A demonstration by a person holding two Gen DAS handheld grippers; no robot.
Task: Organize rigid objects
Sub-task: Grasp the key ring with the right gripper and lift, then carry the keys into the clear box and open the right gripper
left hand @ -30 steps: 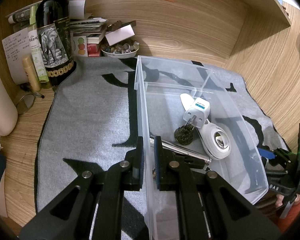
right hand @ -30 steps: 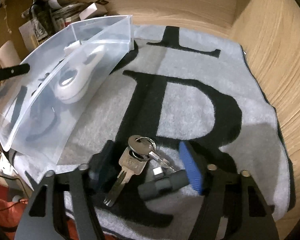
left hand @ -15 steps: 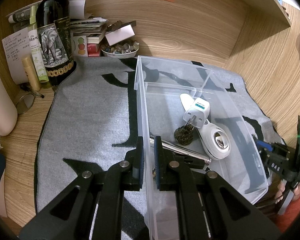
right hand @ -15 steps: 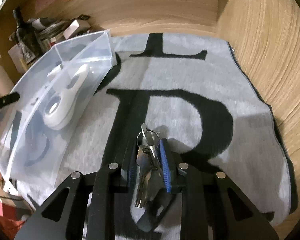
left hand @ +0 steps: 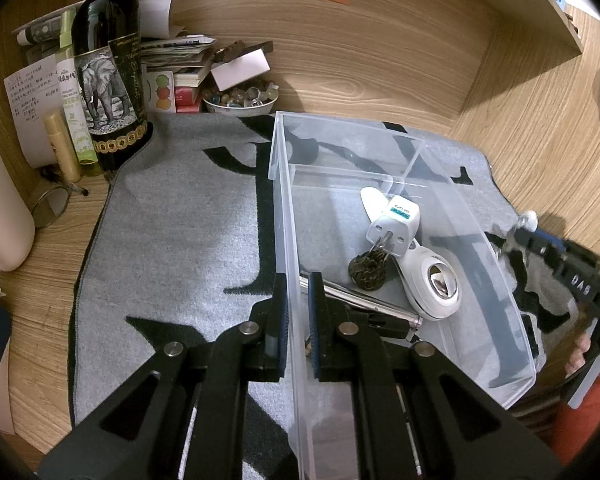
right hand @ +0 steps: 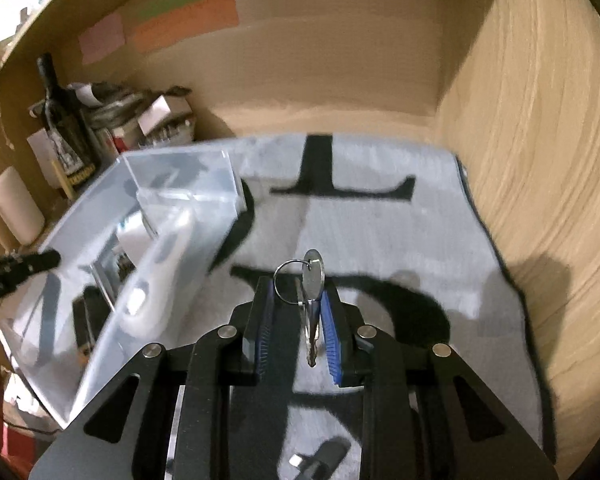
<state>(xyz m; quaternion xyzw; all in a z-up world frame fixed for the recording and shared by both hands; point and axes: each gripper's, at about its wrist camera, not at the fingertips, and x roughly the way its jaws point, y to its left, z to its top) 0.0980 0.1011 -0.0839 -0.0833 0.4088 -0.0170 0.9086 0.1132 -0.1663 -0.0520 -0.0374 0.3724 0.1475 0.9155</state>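
Observation:
A clear plastic bin stands on a grey mat with black letters. Inside lie a white plug adapter, a white oval device, a dark pine cone and a metal rod. My left gripper is shut on the bin's left wall. My right gripper is shut on a bunch of keys with a ring, held above the mat to the right of the bin. The right gripper also shows in the left wrist view.
A wine bottle, tubes, books and a bowl of beads crowd the back left corner. Wooden walls stand behind and to the right. A small dark USB-like piece lies on the mat below my right gripper.
My right gripper closed on the keys, then lifted them off the mat, leaving the dark piece behind. The left gripper kept its hold on the bin wall.

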